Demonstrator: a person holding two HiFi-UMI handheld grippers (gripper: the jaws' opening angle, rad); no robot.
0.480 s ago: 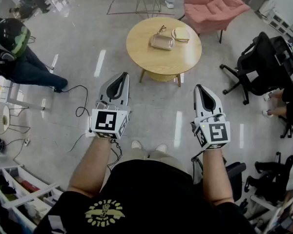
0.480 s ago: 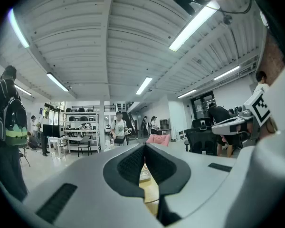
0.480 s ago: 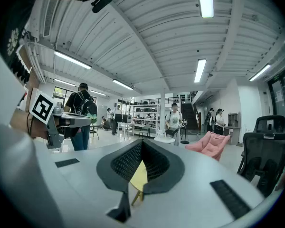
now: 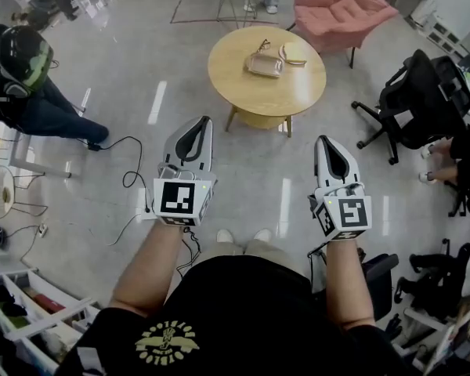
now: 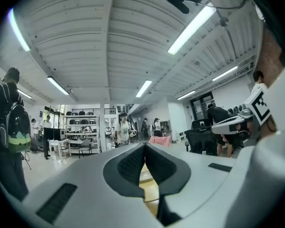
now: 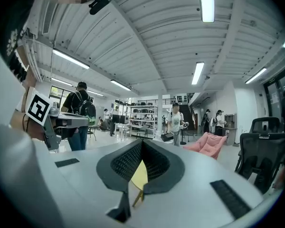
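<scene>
My left gripper (image 4: pixel 201 122) and right gripper (image 4: pixel 324 141) are held out side by side over the grey floor, both pointing toward a round wooden table (image 4: pixel 235 81) some way ahead. Each is shut with nothing between its jaws; the jaws meet at the tips in the left gripper view (image 5: pixel 144 147) and the right gripper view (image 6: pixel 141 143). On the table lie a metal tray (image 4: pixel 264 65) and a pair of glasses (image 4: pixel 261 47), with a small plate (image 4: pixel 291 55) beside them. The table shows as a yellow patch through both jaw openings.
A pink armchair (image 4: pixel 341 8) stands behind the table. A black office chair (image 4: pixel 411 104) is at the right. A person with a green backpack (image 4: pixel 19 61) sits at the left. Black cables (image 4: pixel 129 180) trail on the floor by my left gripper. Shelving (image 4: pixel 31 312) sits lower left.
The table has shifted slightly up and right in the head view, and both grippers sit a little lower. Both stay shut.
</scene>
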